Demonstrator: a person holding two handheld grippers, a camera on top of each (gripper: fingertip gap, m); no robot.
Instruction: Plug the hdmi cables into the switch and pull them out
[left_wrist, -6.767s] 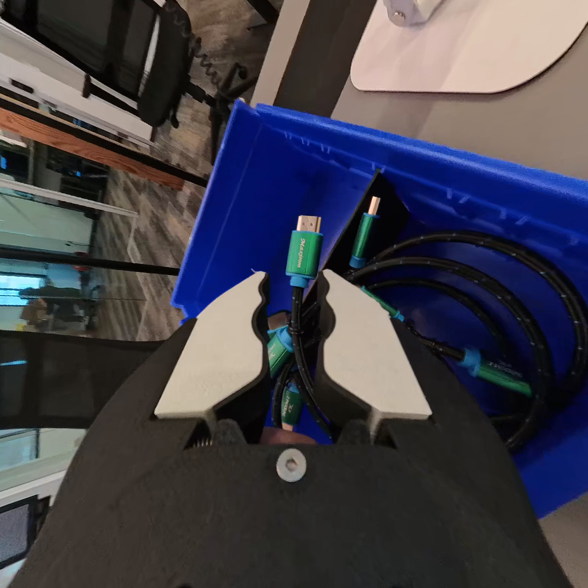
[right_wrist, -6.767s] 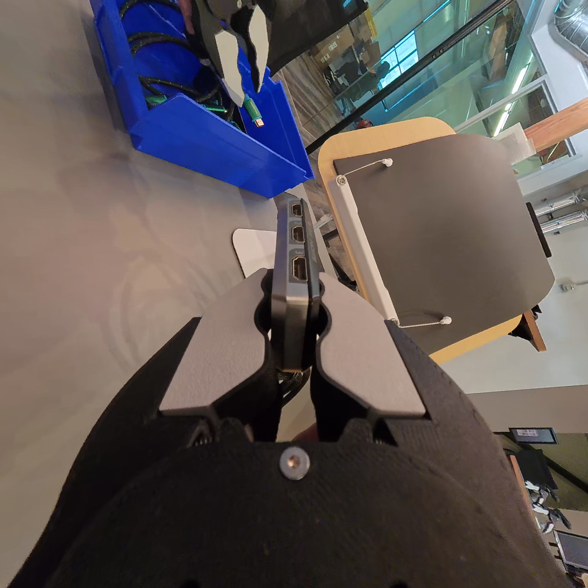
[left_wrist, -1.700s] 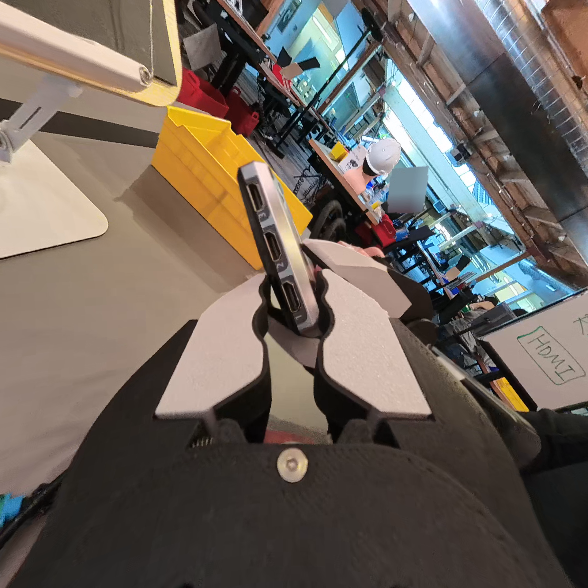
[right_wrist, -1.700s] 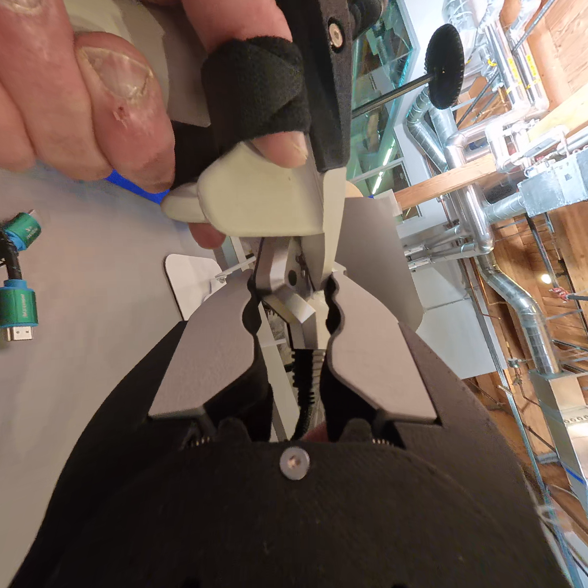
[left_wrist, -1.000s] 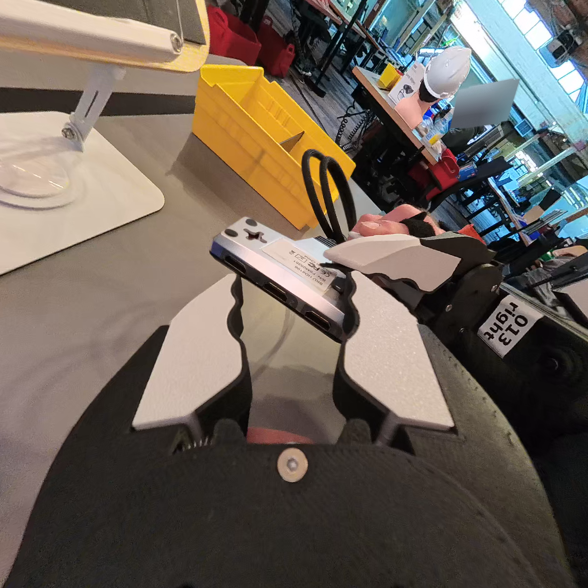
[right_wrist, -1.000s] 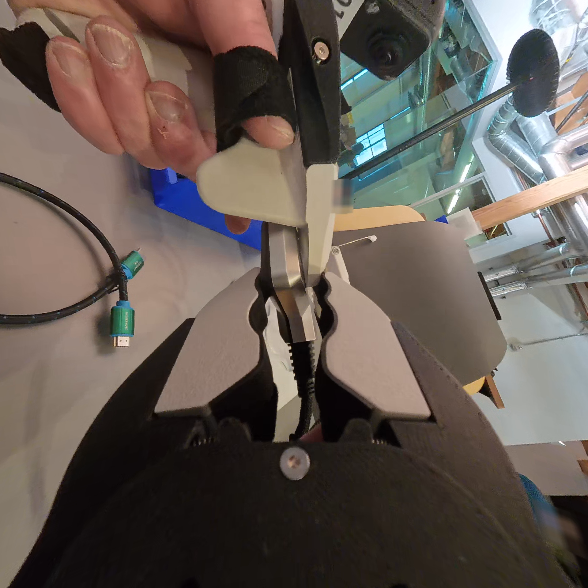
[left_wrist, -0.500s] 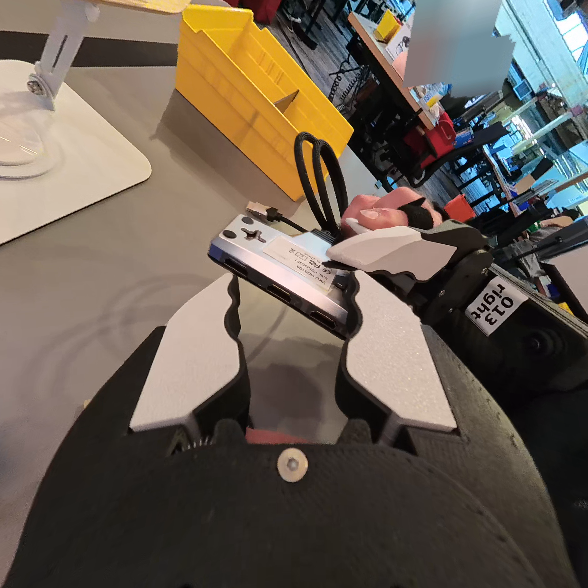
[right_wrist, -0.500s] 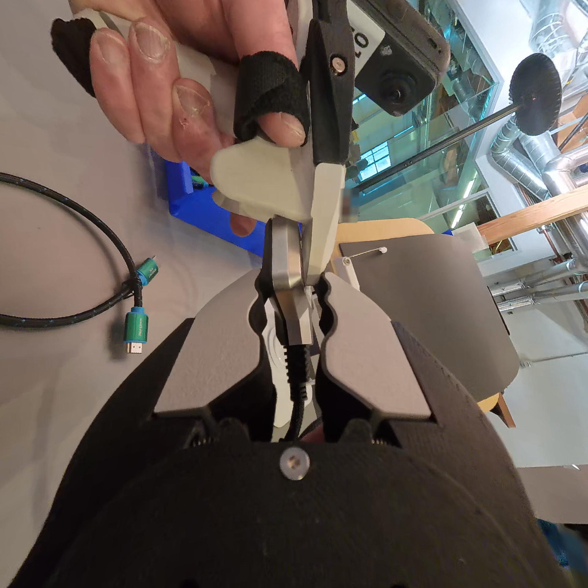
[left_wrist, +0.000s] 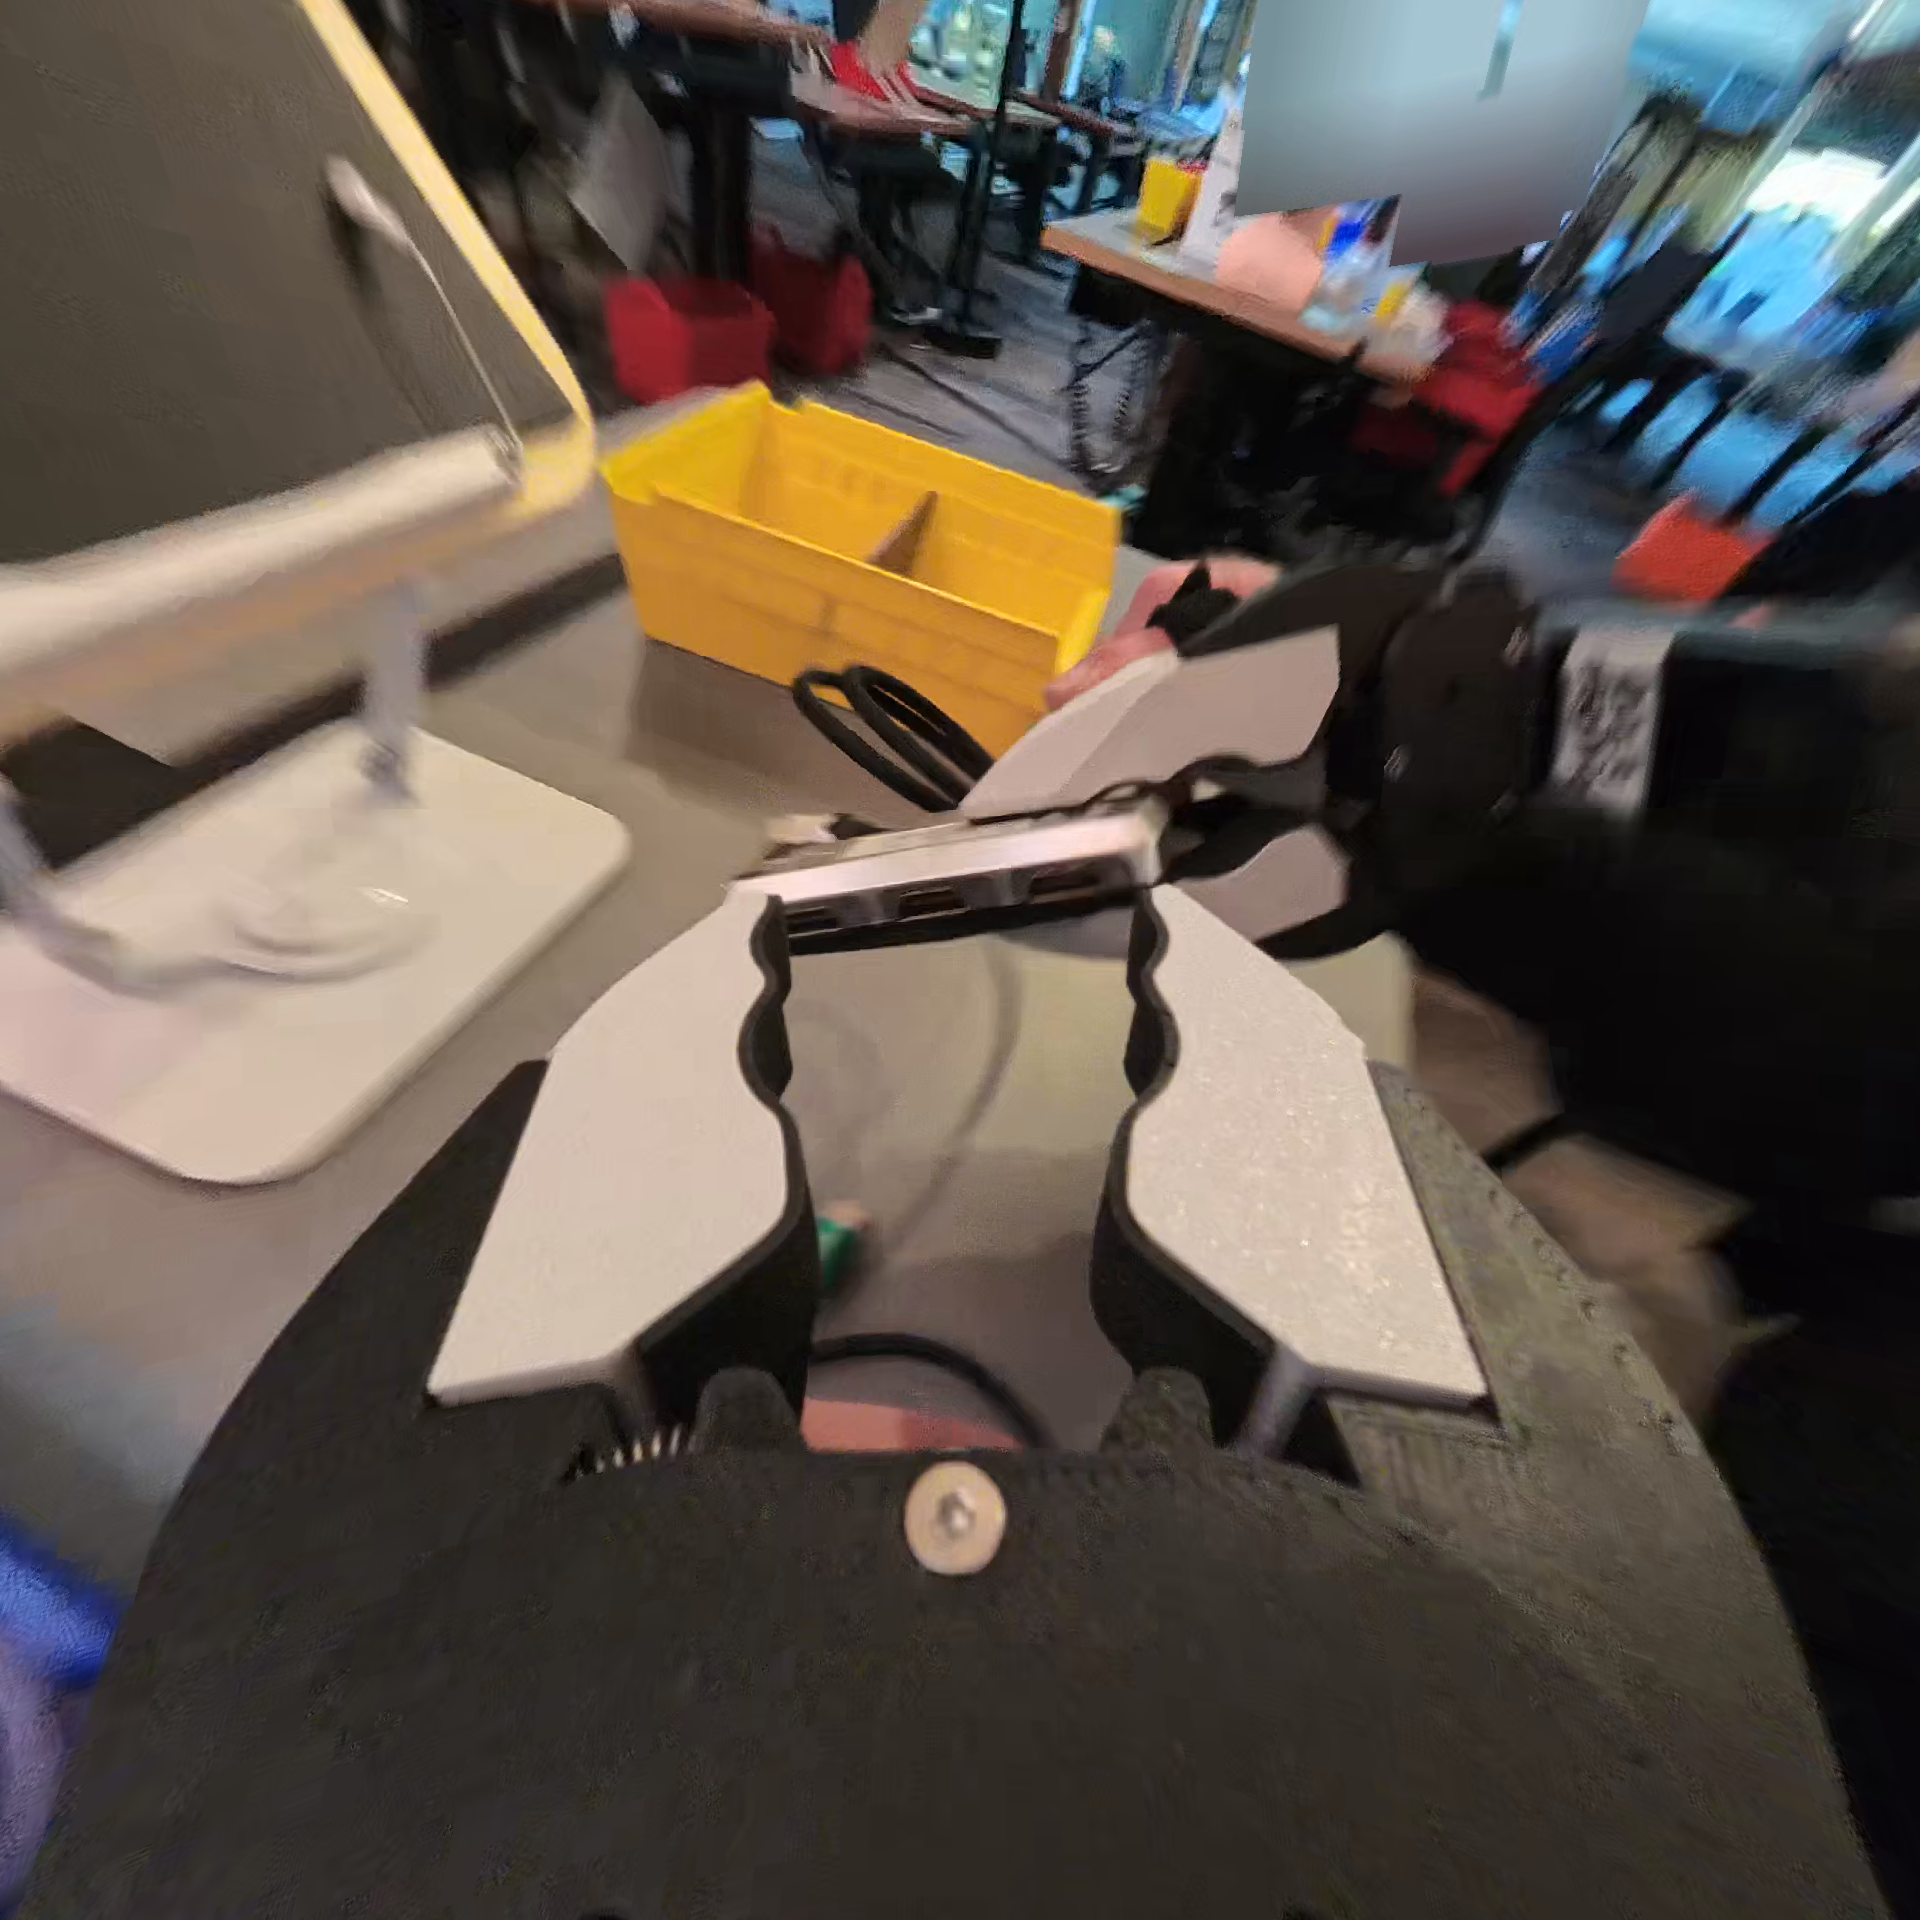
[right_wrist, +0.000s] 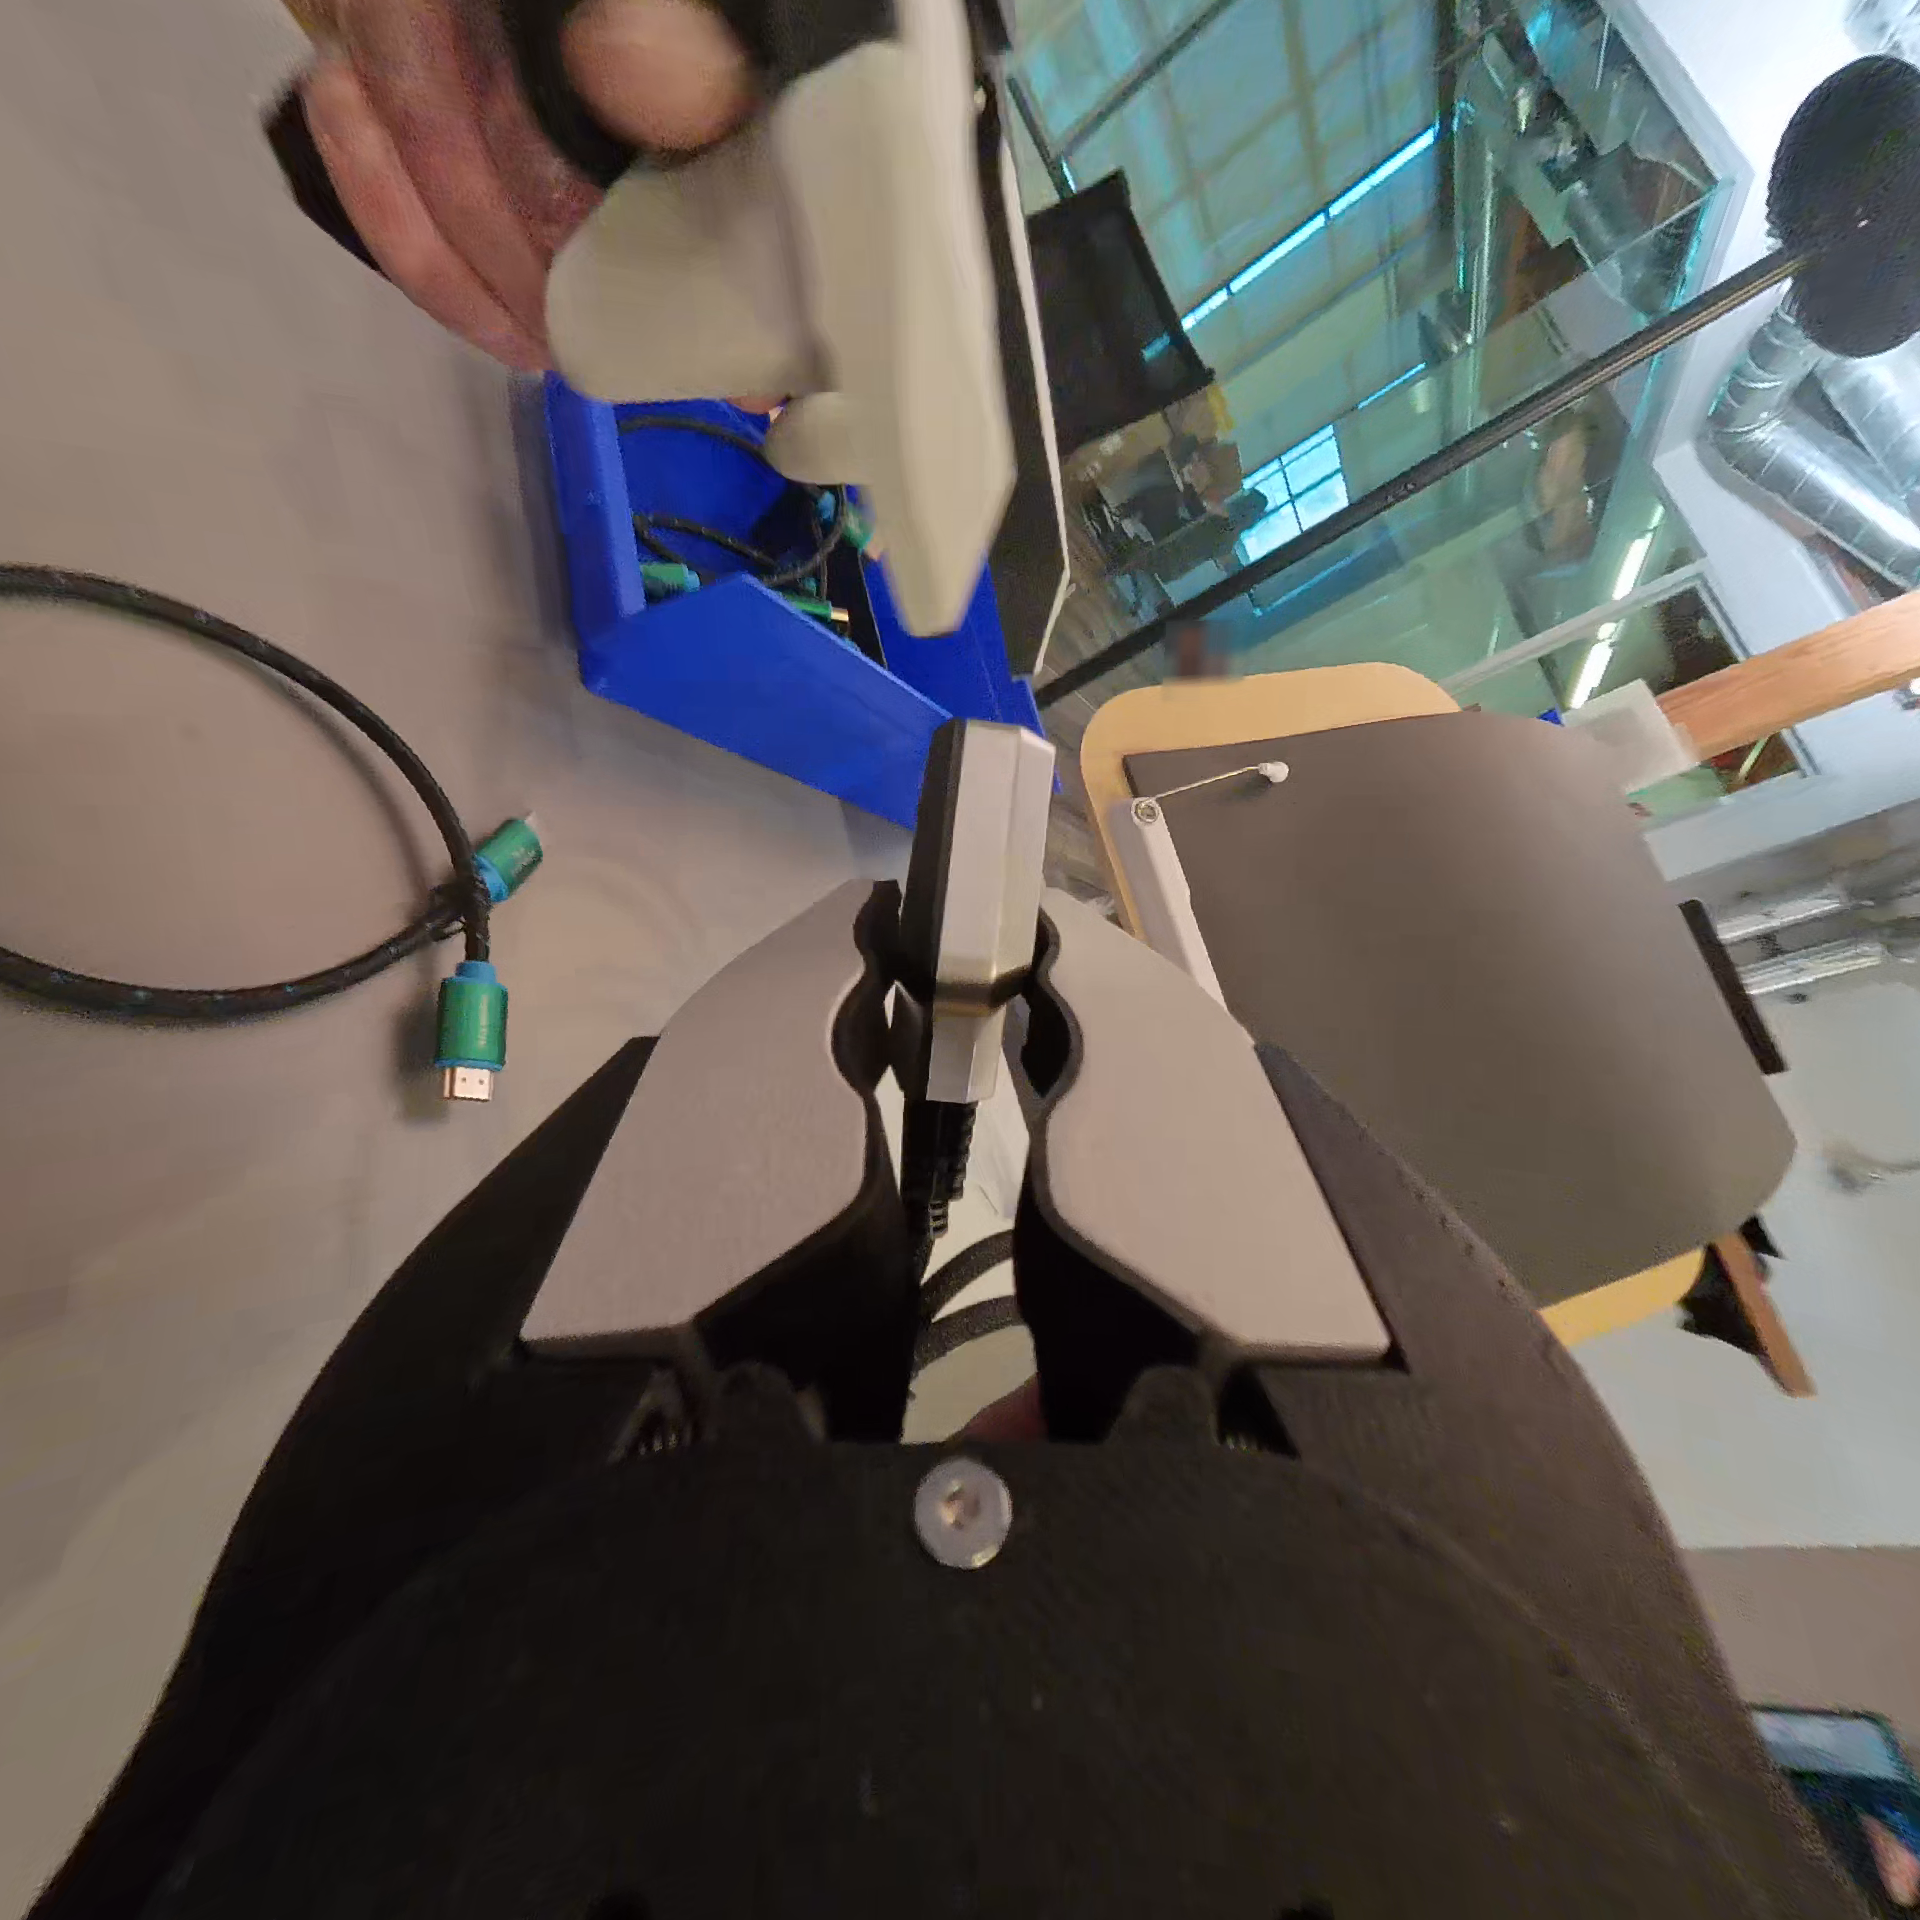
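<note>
My right gripper (right_wrist: 951, 925) is shut on the silver HDMI switch (right_wrist: 982, 883) and holds it edge-up above the grey table; it also shows in the left wrist view (left_wrist: 1174, 842). There the switch (left_wrist: 956, 868) faces me with its row of empty ports. My left gripper (left_wrist: 951, 925) is open and empty just in front of those ports; it also shows in the right wrist view (right_wrist: 883, 468), above the switch. A black braided HDMI cable (right_wrist: 312, 727) with green plugs (right_wrist: 471, 1023) lies loose on the table to the left. One green plug (left_wrist: 836, 1236) shows between my left fingers.
A blue bin (right_wrist: 748, 665) with more cables stands behind the switch. A yellow bin (left_wrist: 862, 592) stands at the table's far edge. A white stand base (left_wrist: 291, 966) carries a dark board (right_wrist: 1434, 1018). The switch's black cord (left_wrist: 894, 727) loops behind it. My left and right fingertips are right by each other.
My left gripper has pulled back from the switch and risen, and its view swung level with the ports. The right gripper still holds the switch. The cable lies still on the table.
</note>
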